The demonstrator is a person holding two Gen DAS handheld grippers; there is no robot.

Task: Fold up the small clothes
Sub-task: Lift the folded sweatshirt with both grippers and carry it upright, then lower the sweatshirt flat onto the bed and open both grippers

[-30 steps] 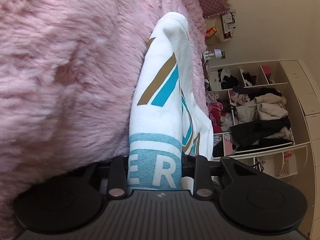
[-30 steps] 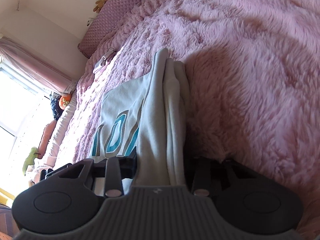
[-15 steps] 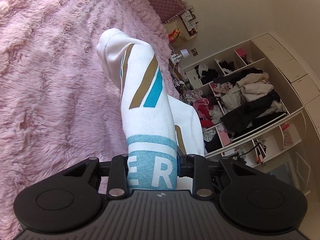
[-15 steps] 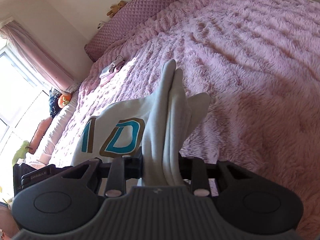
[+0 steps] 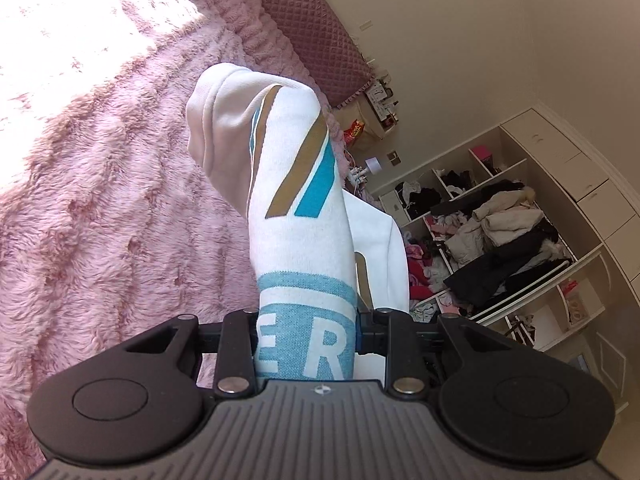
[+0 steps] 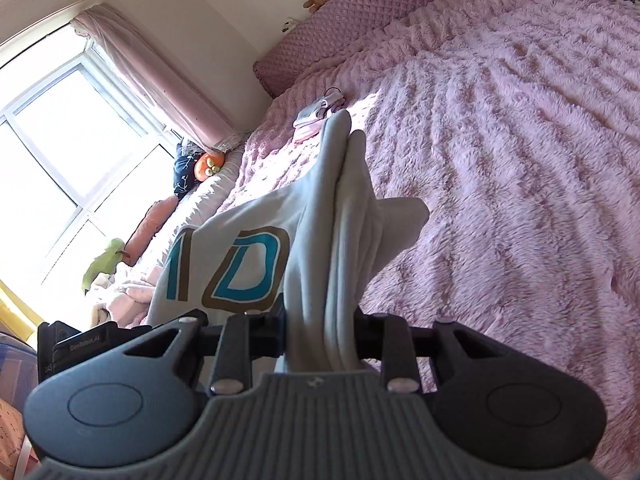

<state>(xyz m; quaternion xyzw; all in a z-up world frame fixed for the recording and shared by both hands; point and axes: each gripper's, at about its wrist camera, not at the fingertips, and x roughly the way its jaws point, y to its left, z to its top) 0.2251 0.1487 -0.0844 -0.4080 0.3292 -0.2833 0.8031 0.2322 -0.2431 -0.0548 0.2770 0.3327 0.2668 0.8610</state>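
Note:
A small white shirt (image 5: 298, 200) with teal and gold lettering hangs between my two grippers above the pink furry bedspread (image 5: 88, 184). My left gripper (image 5: 306, 340) is shut on a bunched edge with a teal printed band. In the right wrist view my right gripper (image 6: 322, 340) is shut on another bunched edge of the same shirt (image 6: 240, 264), whose printed front spreads to the left. The fingertips of both grippers are hidden by cloth.
A quilted pink headboard (image 6: 384, 12) lines the far side of the bed. A small pile of folded clothes (image 6: 316, 116) lies on the bedspread (image 6: 520, 160) near it. Open shelves stuffed with clothes (image 5: 492, 236) stand beside the bed. A window (image 6: 52, 140) is at left.
Both grippers have lifted the shirt up off the bedspread and tilted upward. More of the room shows in both views now. Both grips stay shut on the cloth.

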